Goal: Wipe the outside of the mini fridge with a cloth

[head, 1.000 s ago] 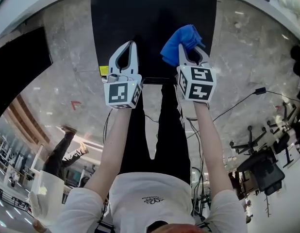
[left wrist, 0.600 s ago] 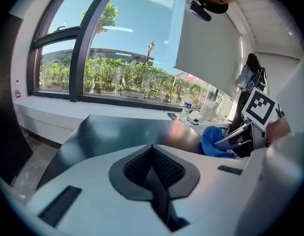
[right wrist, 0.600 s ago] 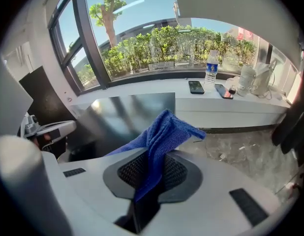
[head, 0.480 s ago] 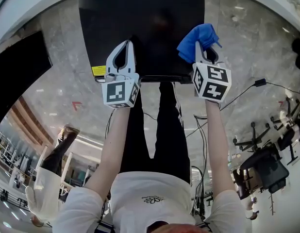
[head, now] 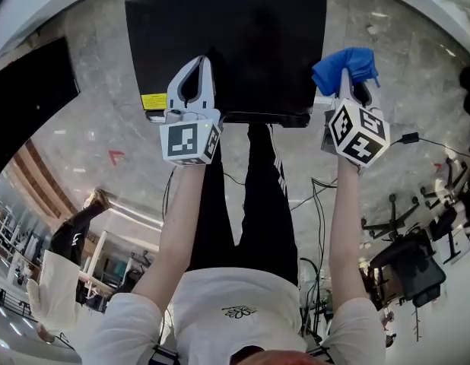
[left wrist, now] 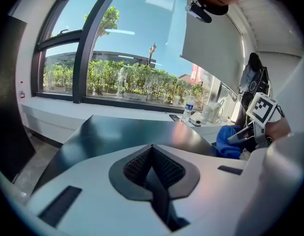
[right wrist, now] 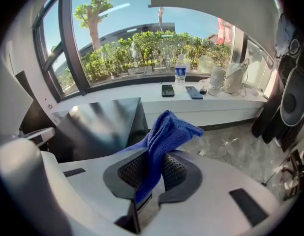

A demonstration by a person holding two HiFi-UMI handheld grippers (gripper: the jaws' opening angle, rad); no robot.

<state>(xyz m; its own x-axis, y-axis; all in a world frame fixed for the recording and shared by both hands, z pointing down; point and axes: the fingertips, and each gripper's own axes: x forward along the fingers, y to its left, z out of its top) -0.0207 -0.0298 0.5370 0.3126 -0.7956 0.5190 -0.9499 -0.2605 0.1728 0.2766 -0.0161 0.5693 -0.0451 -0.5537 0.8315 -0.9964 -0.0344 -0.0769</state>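
Right claw (head: 349,91) first: in the head view it is clamped on a bunched blue cloth (head: 344,63), held at the right-hand edge of the black mini fridge (head: 227,36), near its front corner. Whether the cloth touches the panel cannot be told from here. The left claw (head: 202,65) hovers over the fridge's near edge, jaws together, beside a yellow label (head: 154,101). The fridge stands on a marble floor (head: 90,128).

The left gripper view shows its jaws closed on nothing, with the dark fridge top spreading just beyond them. The cloth and the other claw show at the right, past the fridge's edge.

In the right gripper view the cloth is pinched between the ribbed pads, one fold standing above them and a tail hanging below. The fridge lies to the left of the cloth, and a water bottle (right wrist: 179,73) stands on the window ledge behind.

The step looks like a shift from the top to the right side wall. The next move calls for pressing the cloth flat against that wall and drawing it along. The bunched fold gives little contact, so the angle will matter.
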